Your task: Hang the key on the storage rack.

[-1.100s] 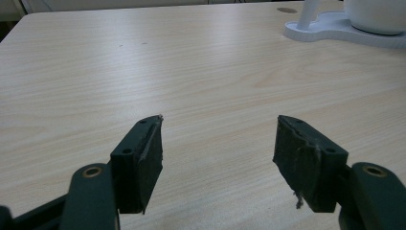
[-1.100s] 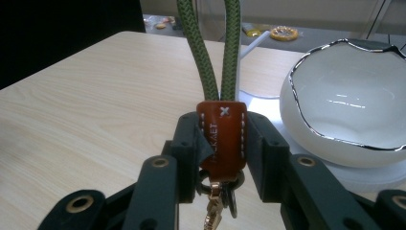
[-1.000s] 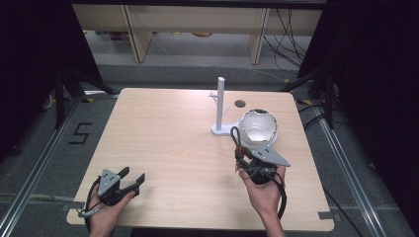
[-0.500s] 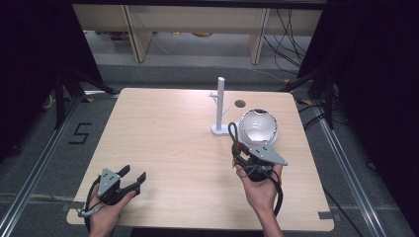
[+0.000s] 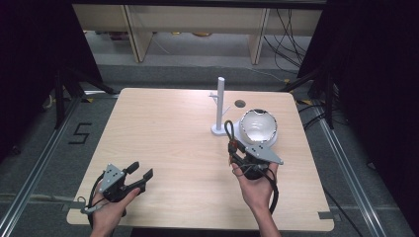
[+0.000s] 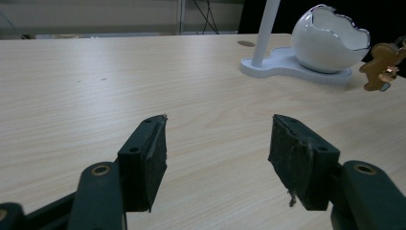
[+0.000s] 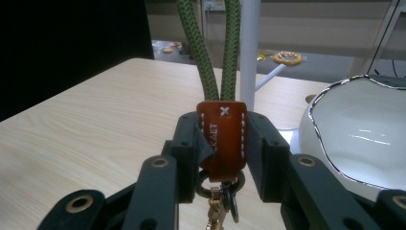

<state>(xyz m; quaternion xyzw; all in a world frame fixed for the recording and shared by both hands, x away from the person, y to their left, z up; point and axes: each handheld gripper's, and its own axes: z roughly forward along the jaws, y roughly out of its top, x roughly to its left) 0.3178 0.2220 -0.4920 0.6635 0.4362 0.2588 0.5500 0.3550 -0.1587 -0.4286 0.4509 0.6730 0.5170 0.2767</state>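
High view: pale wooden table on grey floor.

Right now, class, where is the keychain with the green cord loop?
The keychain is clamped by its brown leather tab in the right gripper, above the table's right half, just in front of the white egg-shaped bowl and its post.

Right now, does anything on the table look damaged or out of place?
The white bowl on the stand has a jagged, broken-looking rim, though it may be made that way. The left gripper has a frayed pad. Nothing is spilled.
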